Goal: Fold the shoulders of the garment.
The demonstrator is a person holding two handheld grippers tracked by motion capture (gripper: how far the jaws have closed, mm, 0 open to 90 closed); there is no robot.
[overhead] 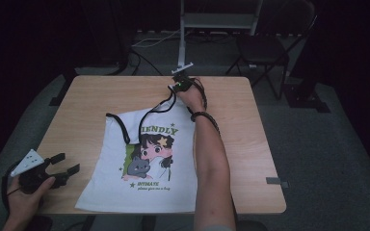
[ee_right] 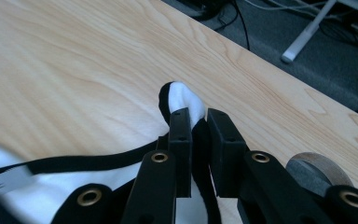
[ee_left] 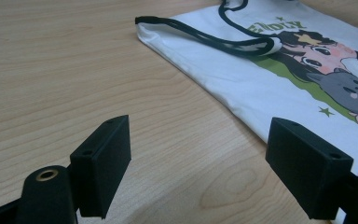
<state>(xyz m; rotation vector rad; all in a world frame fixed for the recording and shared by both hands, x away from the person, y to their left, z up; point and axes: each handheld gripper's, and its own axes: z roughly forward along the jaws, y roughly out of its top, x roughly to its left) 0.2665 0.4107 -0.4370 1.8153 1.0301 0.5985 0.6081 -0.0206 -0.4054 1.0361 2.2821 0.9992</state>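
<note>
Pinching the white tank top's [overhead: 139,159] shoulder strap [ee_right: 182,100] at 12 o'clock, right gripper [ee_right: 196,122] fingers clenched on it; left gripper [overhead: 63,168] fingers released, at 8 o'clock on the desk [overhead: 250,130]

bare table [overhead: 86,98] lies open left of the shirt [overhead: 139,190].

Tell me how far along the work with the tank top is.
Done: the tank top lies print-up on the table. In hand: the right gripper pinches one shoulder strap toward the far edge. Left: the left gripper, open beside the shirt, hasn't grabbed anything.
</note>
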